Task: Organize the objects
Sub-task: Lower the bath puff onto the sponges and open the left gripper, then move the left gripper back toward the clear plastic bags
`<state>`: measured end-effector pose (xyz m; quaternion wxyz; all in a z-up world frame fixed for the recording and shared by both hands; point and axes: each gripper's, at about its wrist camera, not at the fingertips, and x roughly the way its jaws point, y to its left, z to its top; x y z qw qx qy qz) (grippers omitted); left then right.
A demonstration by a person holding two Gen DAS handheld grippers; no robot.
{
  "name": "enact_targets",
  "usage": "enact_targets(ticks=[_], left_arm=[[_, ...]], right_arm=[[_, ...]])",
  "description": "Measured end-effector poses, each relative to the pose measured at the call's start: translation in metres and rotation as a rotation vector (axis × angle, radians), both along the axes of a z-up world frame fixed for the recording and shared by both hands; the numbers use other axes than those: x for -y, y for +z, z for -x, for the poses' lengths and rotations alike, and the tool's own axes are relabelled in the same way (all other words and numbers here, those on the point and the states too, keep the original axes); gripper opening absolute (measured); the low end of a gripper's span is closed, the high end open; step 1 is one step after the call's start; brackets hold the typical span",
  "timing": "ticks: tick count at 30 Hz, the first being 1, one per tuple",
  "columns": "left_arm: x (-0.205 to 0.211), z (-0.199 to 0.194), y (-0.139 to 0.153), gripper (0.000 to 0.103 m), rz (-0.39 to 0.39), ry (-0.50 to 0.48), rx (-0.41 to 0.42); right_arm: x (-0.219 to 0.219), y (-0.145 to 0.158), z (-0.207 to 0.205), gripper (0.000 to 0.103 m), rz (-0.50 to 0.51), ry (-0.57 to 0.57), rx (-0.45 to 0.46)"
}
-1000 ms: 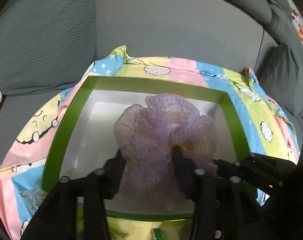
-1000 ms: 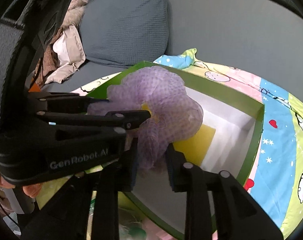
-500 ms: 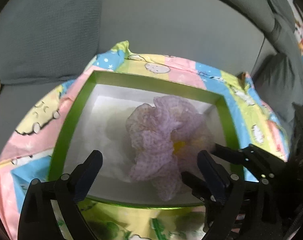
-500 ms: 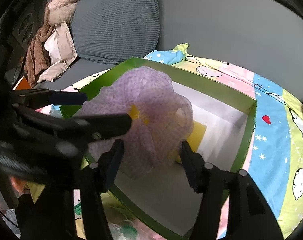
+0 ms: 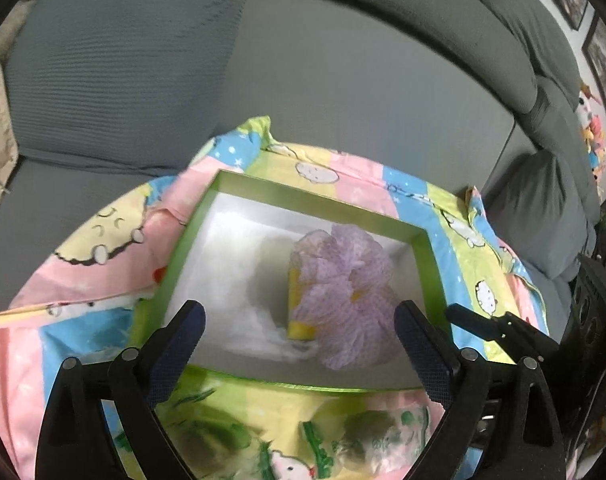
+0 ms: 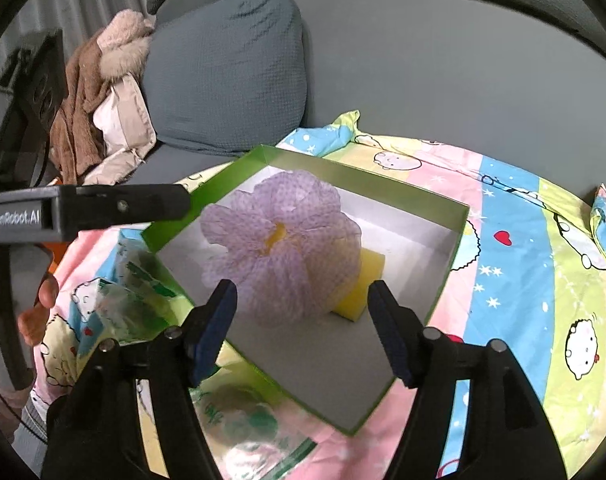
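Note:
A purple mesh bath pouf (image 5: 345, 292) lies inside a green-rimmed box (image 5: 315, 204) with a white floor, resting on a yellow sponge (image 5: 297, 312). The pouf (image 6: 283, 244), sponge (image 6: 365, 280) and box (image 6: 459, 240) also show in the right wrist view. My left gripper (image 5: 301, 344) is open and empty, held above the box's near edge. My right gripper (image 6: 303, 320) is open and empty, just in front of the pouf. The left gripper's body (image 6: 87, 208) crosses the right wrist view at the left.
The box sits on a pastel cartoon-print blanket (image 5: 475, 240) spread over a grey sofa (image 5: 343, 60). A clear plastic bag with green print (image 6: 143, 280) lies beside the box. A grey cushion (image 6: 227, 72) and a heap of brown and cream clothes (image 6: 99, 96) lie behind.
Both grippers opened and let go of the purple pouf, which settled into the box on the yellow sponge. Both grippers pulled back and up from the box.

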<state>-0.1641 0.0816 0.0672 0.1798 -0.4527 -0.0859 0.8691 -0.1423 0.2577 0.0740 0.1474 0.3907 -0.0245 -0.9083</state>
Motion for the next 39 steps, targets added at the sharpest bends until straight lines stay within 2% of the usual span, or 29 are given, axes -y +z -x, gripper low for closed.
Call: enact_targets(ticks=[3,9,13,19,32,39], left_arm=[[0.012,-0.012,0.006,0.095,0.01,0.025,-0.024],[0.038,-0.041,0.011,0.095,-0.021,0.068,-0.041],[0.052,-0.058,0.01,0.095,-0.058,0.1,-0.032],[0.064,-0.086,-0.004,0.095,-0.101,0.118,0.005],[0.029,-0.14,-0.045,0.095,-0.071,0.017,0.119],[0.006,-0.148,-0.057,0.095,-0.074,-0.03,0.162]], right_arm=[[-0.003,0.005,-0.013,0.082,0.008,-0.011,-0.019],[-0.007,0.012,-0.037,0.083,0.03,0.001,-0.034],[-0.009,0.015,-0.053,0.088,0.043,0.003,-0.04],[-0.009,0.01,-0.075,0.088,0.056,0.022,-0.029],[0.005,-0.011,-0.11,0.088,0.064,0.067,0.021],[0.011,-0.024,-0.127,0.088,0.015,0.083,0.033]])
